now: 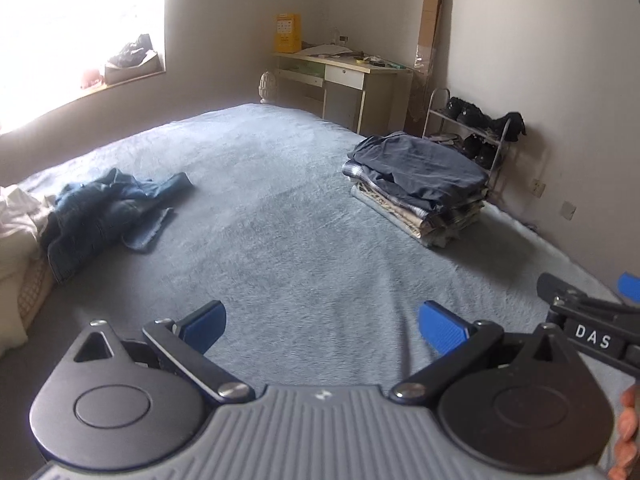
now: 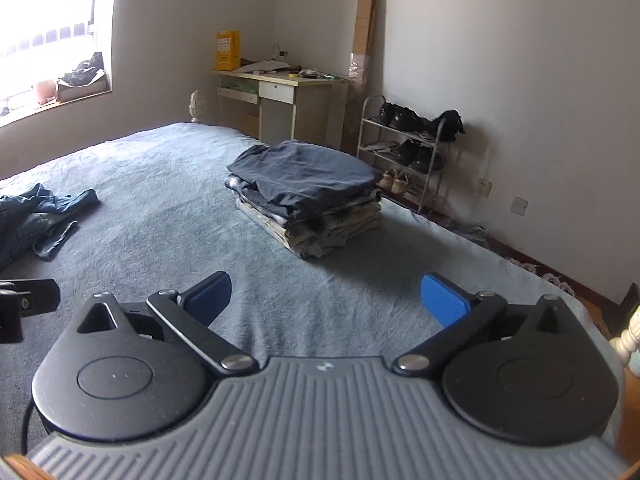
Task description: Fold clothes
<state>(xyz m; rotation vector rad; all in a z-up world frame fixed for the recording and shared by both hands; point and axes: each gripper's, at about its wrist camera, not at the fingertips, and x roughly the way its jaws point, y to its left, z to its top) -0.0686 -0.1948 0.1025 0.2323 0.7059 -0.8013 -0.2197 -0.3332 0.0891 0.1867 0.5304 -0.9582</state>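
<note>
Left claw [image 1: 322, 330] empty | shoe rack [image 2: 434, 152]: dark shoes [image 2: 400, 116]

"DAS" in white on right gripper [image 1: 592, 316] arm.

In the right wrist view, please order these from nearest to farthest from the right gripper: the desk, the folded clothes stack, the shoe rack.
From the right gripper, whose jaws are open and empty:
1. Folded clothes stack, on the bed straight ahead.
2. Shoe rack, behind the stack, against the right wall.
3. Desk, in the far corner, left of the rack.
</note>
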